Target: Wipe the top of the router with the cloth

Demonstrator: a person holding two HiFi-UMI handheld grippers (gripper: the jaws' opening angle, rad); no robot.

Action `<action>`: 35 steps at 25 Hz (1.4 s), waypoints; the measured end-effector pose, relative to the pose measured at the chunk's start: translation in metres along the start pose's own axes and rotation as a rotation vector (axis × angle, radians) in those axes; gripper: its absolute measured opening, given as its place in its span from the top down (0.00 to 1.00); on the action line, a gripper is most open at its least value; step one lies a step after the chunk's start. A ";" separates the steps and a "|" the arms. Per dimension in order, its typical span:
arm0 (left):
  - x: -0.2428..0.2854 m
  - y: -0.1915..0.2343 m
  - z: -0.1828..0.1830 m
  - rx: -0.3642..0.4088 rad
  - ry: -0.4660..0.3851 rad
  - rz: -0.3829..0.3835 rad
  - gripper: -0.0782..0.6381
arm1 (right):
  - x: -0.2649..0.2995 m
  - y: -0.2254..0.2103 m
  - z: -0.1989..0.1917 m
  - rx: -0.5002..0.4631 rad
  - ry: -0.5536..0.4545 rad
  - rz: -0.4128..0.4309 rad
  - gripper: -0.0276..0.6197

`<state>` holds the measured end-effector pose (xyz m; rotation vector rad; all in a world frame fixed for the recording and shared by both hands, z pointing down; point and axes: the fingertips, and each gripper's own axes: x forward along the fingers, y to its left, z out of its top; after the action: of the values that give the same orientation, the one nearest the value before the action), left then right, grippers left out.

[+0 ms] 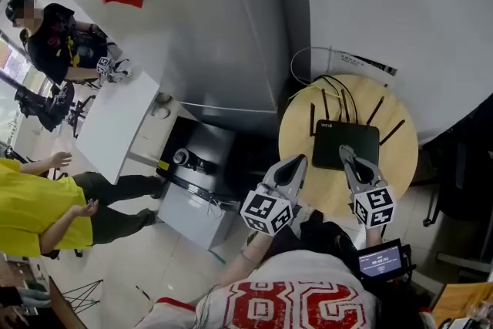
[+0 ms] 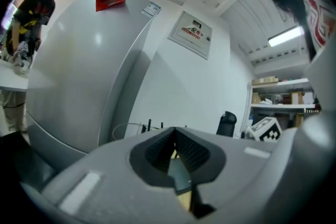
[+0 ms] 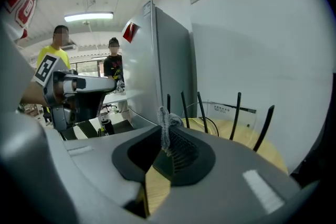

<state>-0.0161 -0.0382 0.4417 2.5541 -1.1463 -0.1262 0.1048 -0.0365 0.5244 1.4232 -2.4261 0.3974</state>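
router (image 1: 345, 144): lying on round table (image 1: 296, 127)
right gripper (image 3: 164, 134): jaws pinching cloth (image 3: 169, 120) at tips
left gripper (image 2: 175, 132): jaws pressing together, holding nothing

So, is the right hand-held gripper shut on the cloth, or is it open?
Shut on it. In the right gripper view, the right hand-held gripper has its jaws closed together, and they pinch a small grey cloth at their tips.

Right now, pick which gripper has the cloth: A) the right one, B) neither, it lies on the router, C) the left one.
A: the grey cloth is pinched between the jaws of the right gripper, while the left gripper is shut on nothing.
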 end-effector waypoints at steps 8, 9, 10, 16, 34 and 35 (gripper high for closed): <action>0.005 0.042 0.002 -0.011 0.007 0.130 0.89 | 0.081 -0.010 -0.013 -0.014 0.069 0.128 0.90; 0.006 0.046 0.005 -0.010 0.008 0.132 0.89 | 0.091 -0.011 -0.013 -0.020 0.079 0.132 0.89; 0.006 0.051 0.007 -0.006 0.011 0.135 0.89 | 0.101 -0.010 -0.013 -0.022 0.085 0.137 0.89; 0.018 0.057 0.020 0.019 0.030 0.094 0.89 | 0.126 -0.016 -0.020 -0.005 0.117 0.132 0.89; 0.039 0.061 0.020 0.024 0.096 -0.003 0.89 | 0.173 -0.052 -0.050 -0.117 0.312 0.102 0.90; 0.037 0.061 0.022 0.023 0.093 0.002 0.89 | 0.175 -0.053 -0.052 -0.135 0.335 0.108 0.90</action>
<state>-0.0391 -0.1096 0.4442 2.5499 -1.1222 0.0063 0.0756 -0.1808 0.6454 1.0761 -2.2160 0.4469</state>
